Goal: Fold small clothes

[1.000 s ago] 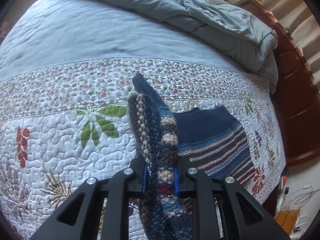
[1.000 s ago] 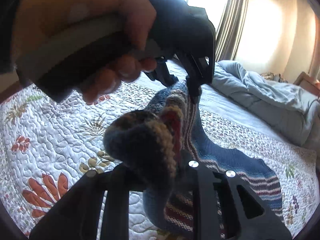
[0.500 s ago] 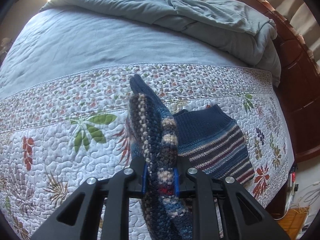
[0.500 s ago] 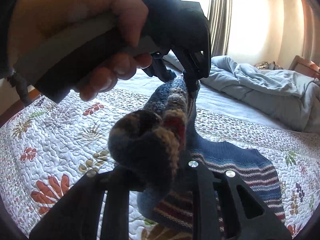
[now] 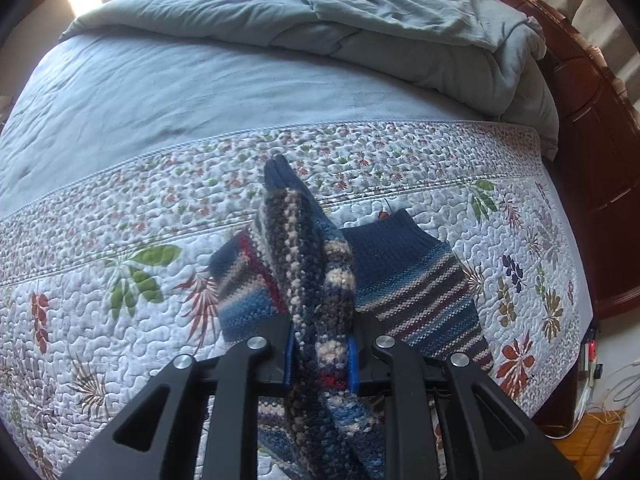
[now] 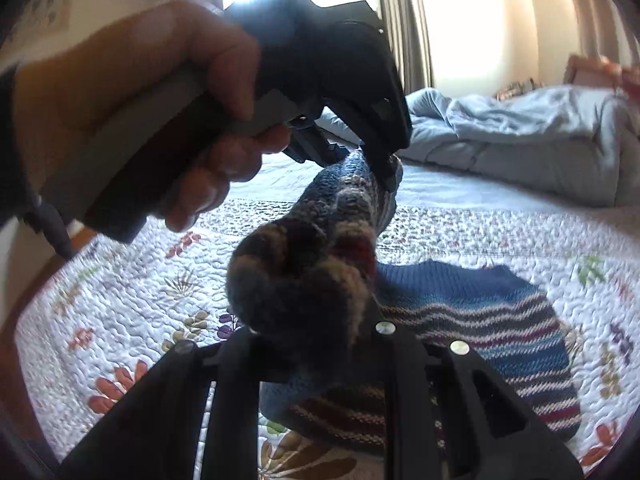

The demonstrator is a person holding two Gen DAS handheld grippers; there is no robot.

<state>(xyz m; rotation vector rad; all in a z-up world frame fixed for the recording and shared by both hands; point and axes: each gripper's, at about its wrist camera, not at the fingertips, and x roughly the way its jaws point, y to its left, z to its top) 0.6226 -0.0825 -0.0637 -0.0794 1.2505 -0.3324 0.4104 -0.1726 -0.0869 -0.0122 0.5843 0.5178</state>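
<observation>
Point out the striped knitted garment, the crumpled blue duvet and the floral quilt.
striped knitted garment (image 5: 424,300): left wrist view, flat striped part.
blue duvet (image 5: 400,20): left wrist view, crumpled folds.
floral quilt (image 5: 120,280): left wrist view, green leaf print.

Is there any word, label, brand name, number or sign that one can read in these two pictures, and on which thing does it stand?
None: no readable text in either view.
The knitted striped garment shows no tag or label.
The floral quilt carries only a plant pattern.
The left gripper and right gripper show no marking.
</observation>
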